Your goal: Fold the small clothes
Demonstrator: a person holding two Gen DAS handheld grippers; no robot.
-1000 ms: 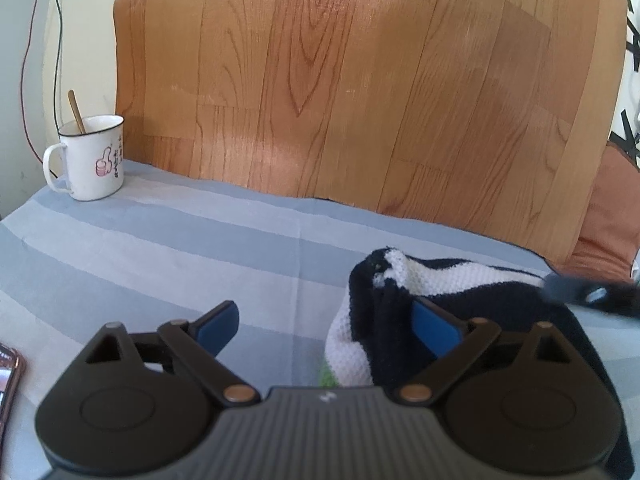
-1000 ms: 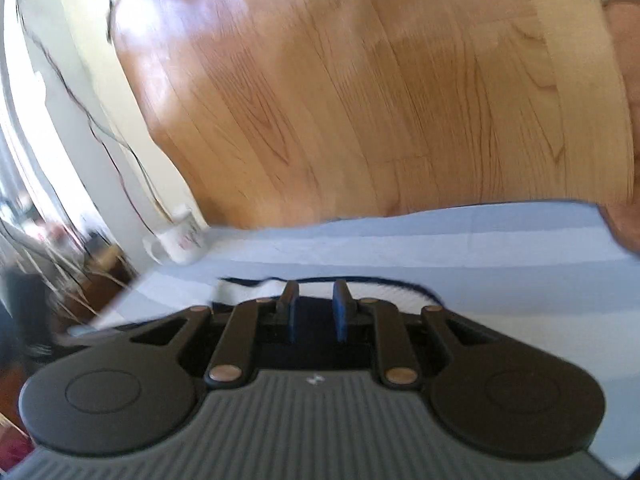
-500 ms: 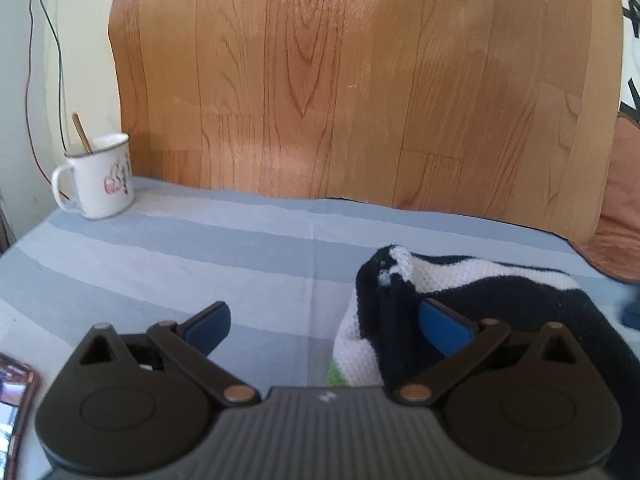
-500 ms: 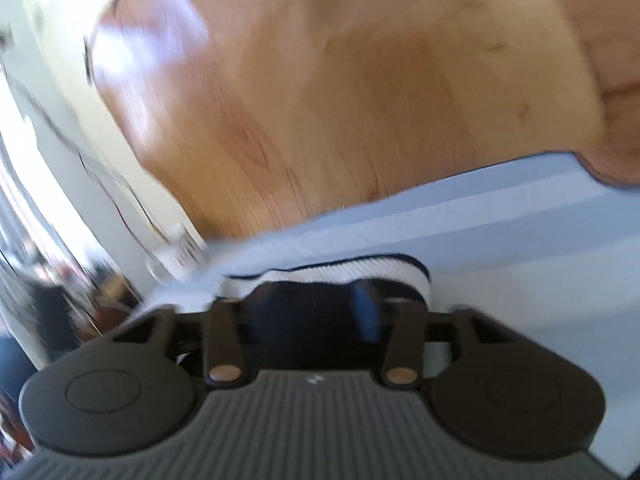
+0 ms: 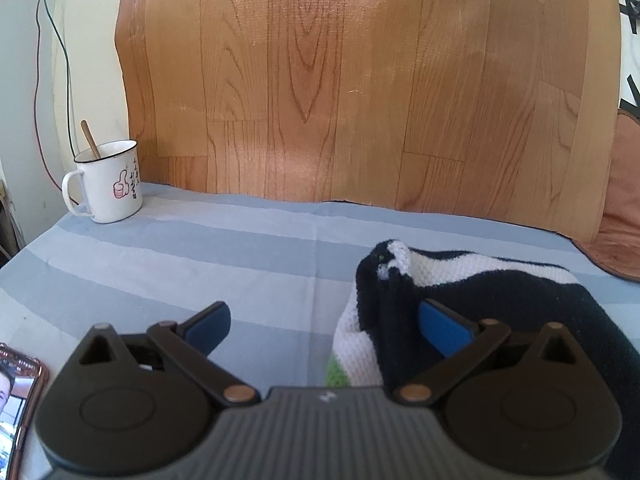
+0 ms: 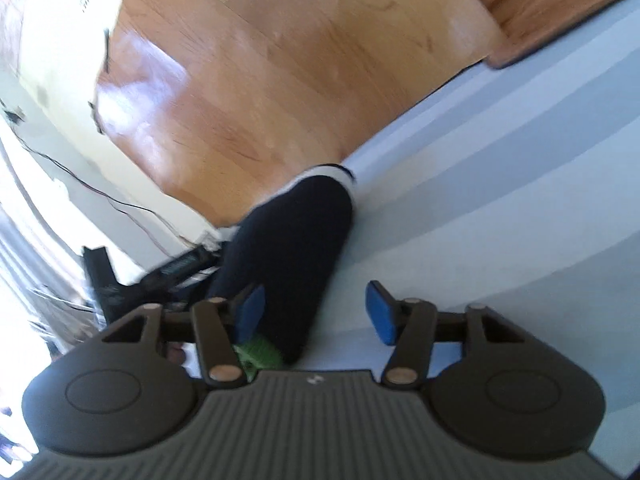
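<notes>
Since a second ago the right gripper (image 6: 316, 314) has let go: its jaws, then pressed together, now stand spread, and its view has tilted. The knitted garment (image 5: 472, 300), black and white with a green edge, lies bunched on the striped blue sheet (image 5: 200, 264), at the right of the left gripper (image 5: 324, 322), whose jaws are spread wide, the right pad against the knit. A white mug (image 5: 110, 182) stands far left by the wood-grain board (image 5: 340, 80).
</notes>
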